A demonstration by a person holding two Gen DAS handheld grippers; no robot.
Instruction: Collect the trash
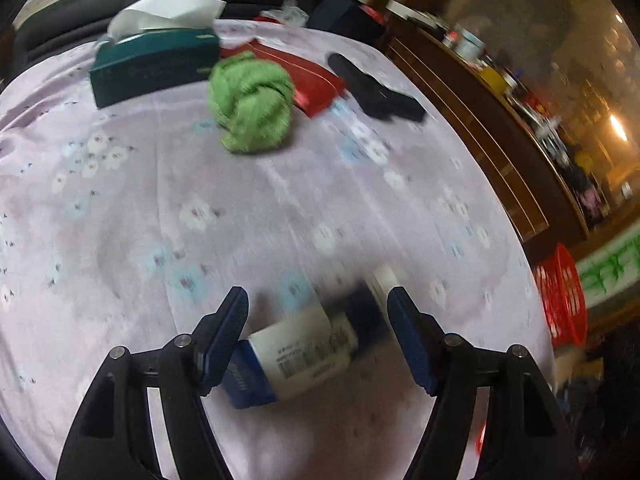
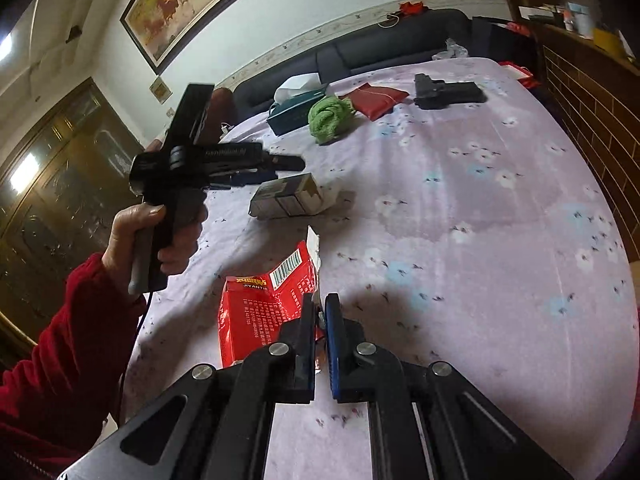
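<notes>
A white and blue carton (image 1: 288, 356) lies on the lilac flowered cloth (image 1: 280, 208), between the open fingers of my left gripper (image 1: 318, 312), which is not closed on it. The carton also shows in the right wrist view (image 2: 288, 198), with the left gripper (image 2: 280, 168) just left of it. My right gripper (image 2: 320, 312) is shut on the edge of a torn red packet (image 2: 260, 308) and holds it just above the cloth.
A green rag (image 1: 252, 100), a teal tissue box (image 1: 156, 64), a red pouch (image 1: 316, 76) and a black object (image 1: 376, 88) lie at the far side. A red basket (image 1: 560, 300) stands off the right edge. A wooden cabinet (image 1: 500, 120) runs along the right.
</notes>
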